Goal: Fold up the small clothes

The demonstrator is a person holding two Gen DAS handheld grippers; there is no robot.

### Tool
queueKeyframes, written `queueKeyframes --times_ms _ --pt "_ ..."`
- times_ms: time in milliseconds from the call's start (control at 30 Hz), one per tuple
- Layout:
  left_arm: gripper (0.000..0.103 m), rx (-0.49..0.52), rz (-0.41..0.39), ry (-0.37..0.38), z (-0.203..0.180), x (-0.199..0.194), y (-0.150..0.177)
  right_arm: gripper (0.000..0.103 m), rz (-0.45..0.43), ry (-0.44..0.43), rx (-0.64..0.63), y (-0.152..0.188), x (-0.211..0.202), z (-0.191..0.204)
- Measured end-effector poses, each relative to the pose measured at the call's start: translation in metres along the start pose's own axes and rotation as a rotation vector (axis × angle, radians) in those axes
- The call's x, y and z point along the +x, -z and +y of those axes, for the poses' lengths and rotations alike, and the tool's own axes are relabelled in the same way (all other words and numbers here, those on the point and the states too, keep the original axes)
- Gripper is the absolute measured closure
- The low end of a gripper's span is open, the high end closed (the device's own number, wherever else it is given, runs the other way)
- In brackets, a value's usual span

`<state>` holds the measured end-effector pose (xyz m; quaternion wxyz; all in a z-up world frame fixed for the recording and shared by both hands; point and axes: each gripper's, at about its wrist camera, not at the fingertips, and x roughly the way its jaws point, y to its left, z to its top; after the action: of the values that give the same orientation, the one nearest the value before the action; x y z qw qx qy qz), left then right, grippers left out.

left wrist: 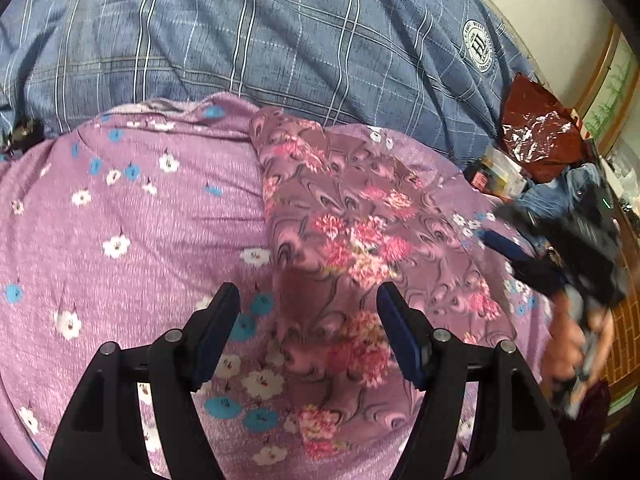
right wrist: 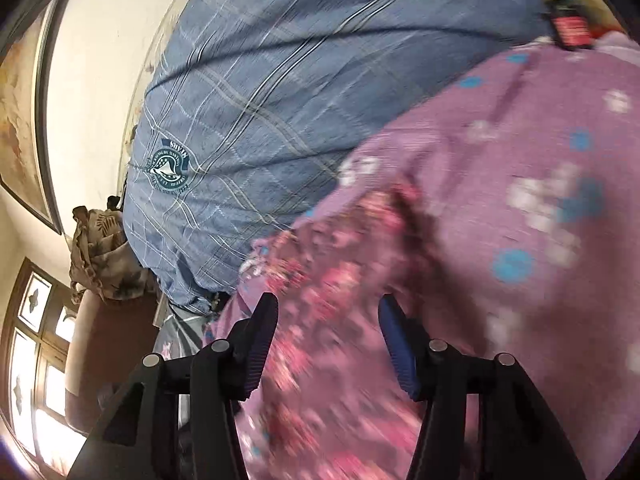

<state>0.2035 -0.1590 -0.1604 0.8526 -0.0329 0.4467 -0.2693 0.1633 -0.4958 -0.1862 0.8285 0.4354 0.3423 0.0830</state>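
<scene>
Left gripper found with jaws standing wide, nothing between the pads, hovering over cloth with no visible contact. Below it, a mauve garment with pink flower clusters, lying as a long strip from 12 o'clock to 6 o'clock through the frame centre, on top of a lilac cloth with white and blue flowers. Right gripper noted with jaws parted to a moderate gap, pads clear of the fabric, nothing gripped; mauve garment seen directly beneath and between the fingers, heavily blurred. Same gripper also seen in the left wrist view at 3 o'clock, smeared by motion, carried by a hand. Lilac cloth filling the 3 o'clock side of the right wrist view. Blue checked bedcover spread across 12 o'clock, under both cloths. Round badge printed on the bedcover at 2 o'clock, letters "HL" legible at its centre, ring text too small to read. Second emblem at 9 o'clock in the right wrist view, upside down, word "SHVIS" or similar above it, remainder illegible. Red crinkled bag at 3 o'clock near the bed edge, beside small boxes whose labels cannot be read. Framed picture on the wall at 9 o'clock.
</scene>
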Motion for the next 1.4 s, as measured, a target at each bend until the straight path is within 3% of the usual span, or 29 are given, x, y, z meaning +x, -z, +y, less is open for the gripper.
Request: queueKeyframes --times_ms 67,167,233,333,433,500,567,667,767,900,1100,1167,1300,1400 --pt "0.029 -0.001 0.005 -0.038 -0.003 0.01 -0.002 0.087 0.004 -0.005 -0.006 0.009 -0.014 -0.005" --pt "0.029 0.004 0.029 -0.094 -0.004 0.032 -0.001 0.088 0.018 0.005 -0.02 0.027 -0.018 -0.004" --pt "0.028 0.031 0.089 -0.129 -0.003 0.049 0.004 0.088 0.037 0.041 -0.03 0.035 -0.009 -0.005" --pt "0.028 0.018 0.095 -0.095 0.005 0.055 0.007 0.097 0.131 0.156 -0.027 0.042 0.03 -0.019" --pt "0.028 0.002 0.053 -0.041 0.014 0.048 -0.001 0.088 0.131 0.153 -0.022 0.034 0.032 -0.015" --pt "0.028 -0.014 0.009 -0.018 0.021 0.044 -0.008 0.079 0.08 0.147 -0.039 0.027 0.024 -0.008" --pt "0.026 -0.033 -0.042 0.004 0.03 0.042 -0.012 0.056 0.026 0.165 -0.046 0.02 0.018 -0.004" --pt "0.024 -0.044 -0.074 0.022 0.038 0.044 -0.015 0.053 -0.019 0.159 -0.044 0.015 0.015 -0.003" --pt "0.024 -0.06 -0.026 0.037 0.045 0.054 -0.023 0.046 -0.042 0.201 -0.042 0.011 0.018 -0.004" --pt "0.024 -0.069 -0.028 0.084 0.041 0.05 -0.028 0.046 -0.053 0.229 -0.036 0.004 0.022 -0.006" --pt "0.023 -0.005 -0.02 0.079 0.028 0.046 -0.025 0.046 -0.064 0.204 -0.059 0.006 0.026 -0.003" --pt "0.022 0.023 -0.014 0.06 0.023 0.049 -0.024 0.046 -0.068 0.195 -0.082 0.008 0.026 0.002" --pt "0.019 0.085 0.084 -0.061 0.019 0.073 -0.017 0.051 -0.071 0.136 -0.136 0.015 0.025 0.013" --pt "0.018 0.067 0.078 -0.054 0.02 0.074 -0.016 0.062 -0.03 0.126 -0.154 0.019 0.037 0.018"
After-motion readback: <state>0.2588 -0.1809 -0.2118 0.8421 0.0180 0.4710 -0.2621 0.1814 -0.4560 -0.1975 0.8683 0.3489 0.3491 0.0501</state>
